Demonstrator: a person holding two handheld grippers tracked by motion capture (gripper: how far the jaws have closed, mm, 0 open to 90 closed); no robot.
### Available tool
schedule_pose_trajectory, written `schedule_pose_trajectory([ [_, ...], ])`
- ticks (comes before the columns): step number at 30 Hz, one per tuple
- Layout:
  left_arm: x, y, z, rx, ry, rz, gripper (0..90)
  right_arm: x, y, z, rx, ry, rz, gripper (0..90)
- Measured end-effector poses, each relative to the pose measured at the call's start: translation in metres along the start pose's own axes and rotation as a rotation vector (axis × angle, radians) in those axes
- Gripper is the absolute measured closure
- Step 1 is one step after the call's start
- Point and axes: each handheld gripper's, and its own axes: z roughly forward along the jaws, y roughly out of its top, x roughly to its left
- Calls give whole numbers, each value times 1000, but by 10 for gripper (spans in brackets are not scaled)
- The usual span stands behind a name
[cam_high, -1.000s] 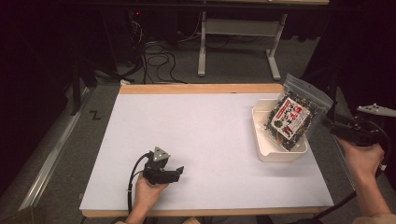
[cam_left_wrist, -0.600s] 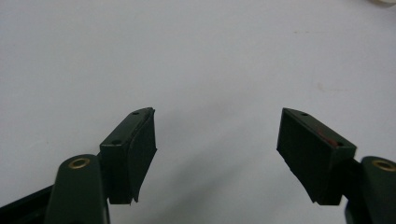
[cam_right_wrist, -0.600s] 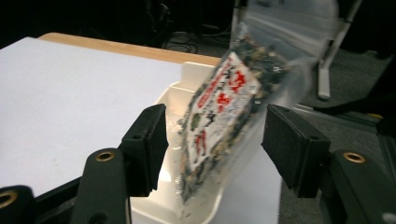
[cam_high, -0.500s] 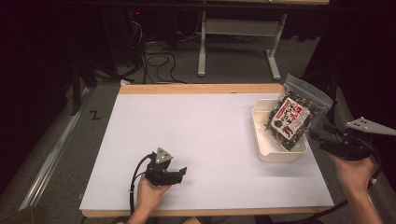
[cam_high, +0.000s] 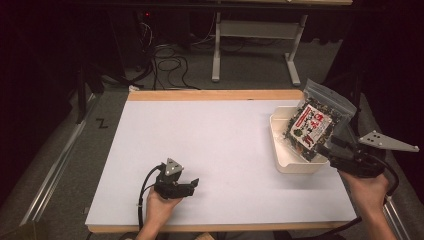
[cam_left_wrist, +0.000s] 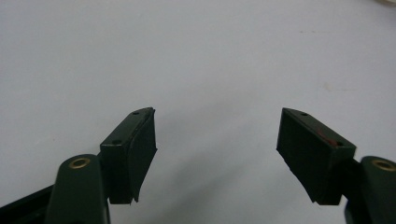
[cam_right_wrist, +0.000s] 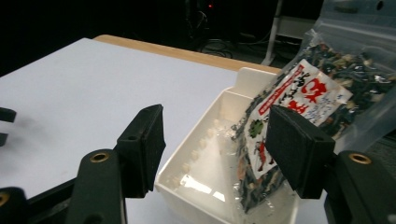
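Observation:
A clear zip bag of dark dried food with a red-and-white label leans upright in a white plastic tray at the table's right side. My right gripper is open just in front of the tray's near right corner, its jaws apart with the tray's inside and the bag's lower edge seen between them, nothing gripped. My left gripper rests low over the white table near the front left, open and empty.
A wooden strip edges the table's far side. Behind it stand a metal desk frame and loose cables on the grey floor. Dark surroundings close in on both sides.
My right gripper has come in from off the table's right side toward the tray's near corner. The left gripper has barely shifted. The bag and tray stay put.

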Motion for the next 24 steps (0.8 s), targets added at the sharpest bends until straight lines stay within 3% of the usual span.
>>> schedule_pose_trajectory([
  [10,-4,0,3,6,6,19,288,19,-2,6,5,66,-36,368],
  [24,-4,-3,6,17,10,9,289,41,-2,21,5,137,-51,358],
])
